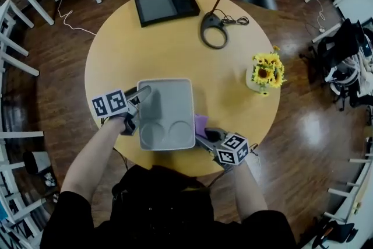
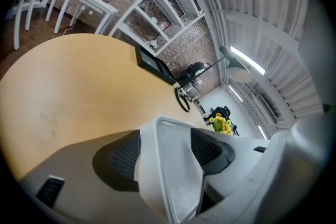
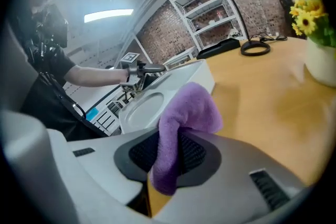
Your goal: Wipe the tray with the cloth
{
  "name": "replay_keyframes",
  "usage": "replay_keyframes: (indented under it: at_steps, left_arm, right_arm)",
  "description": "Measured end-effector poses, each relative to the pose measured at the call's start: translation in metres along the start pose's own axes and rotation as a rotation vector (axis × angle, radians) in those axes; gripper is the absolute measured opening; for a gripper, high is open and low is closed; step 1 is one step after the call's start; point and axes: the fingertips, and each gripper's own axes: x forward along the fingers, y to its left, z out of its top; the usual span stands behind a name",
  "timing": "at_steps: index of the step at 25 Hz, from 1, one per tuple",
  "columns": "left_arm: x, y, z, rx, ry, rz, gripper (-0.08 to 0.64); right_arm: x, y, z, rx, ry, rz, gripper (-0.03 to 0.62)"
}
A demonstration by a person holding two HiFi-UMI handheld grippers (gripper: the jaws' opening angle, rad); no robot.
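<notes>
- Light grey rectangular plastic tray (image 1: 166,96) lies flat on the round yellow wooden table (image 1: 175,38), at its near edge, between both grippers.
- Left gripper (image 1: 140,99): jaws wide, straddling the tray's left rim without clamping. I read it as there to steady the tray.
- Right gripper (image 3: 168,152): clamped on the purple fleecy cloth (image 3: 191,107), just beside the tray's near right corner, staged for wiping.
- Tray's long axis runs away from me, round recesses at the near end.

Head view overhead; close claw views share the tray (image 1: 166,96).
</notes>
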Motion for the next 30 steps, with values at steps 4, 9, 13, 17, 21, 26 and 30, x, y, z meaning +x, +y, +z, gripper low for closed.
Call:
replay_keyframes:
  at_steps: [4,9,13,17,21,26,30]
  left_arm:
    - [0.035,-0.02,0.006,0.165,0.114,-0.029,0.307]
    - [0.07,-0.035,0.01,0.348,0.231,-0.06,0.304]
    - [0.082,-0.041,0.005,0.446,0.298,-0.102,0.298]
    - [0.073,-0.039,0.013,0.432,0.219,-0.139,0.263]
    - [0.03,-0.048,0.031,0.426,0.073,-0.149,0.256]
    - [-0.036,-0.035,0.009,0.413,-0.011,-0.058,0.256]
    - [-0.087,-0.026,-0.009,0.373,-0.125,0.081,0.256]
  right_arm:
    - [0.019,0.039,-0.007,-0.007,-0.011,0.039,0.087]
    - [0.044,0.063,-0.001,0.007,-0.038,0.058,0.089]
    - [0.058,0.073,-0.002,-0.041,0.01,0.089,0.089]
    - [0.041,0.064,0.001,-0.086,0.038,0.155,0.089]
    - [-0.004,0.018,0.054,-0.151,-0.048,0.149,0.087]
    - [-0.01,-0.047,0.169,-0.327,-0.174,0.017,0.087]
    - [0.041,-0.092,0.227,-0.501,-0.121,-0.082,0.087]
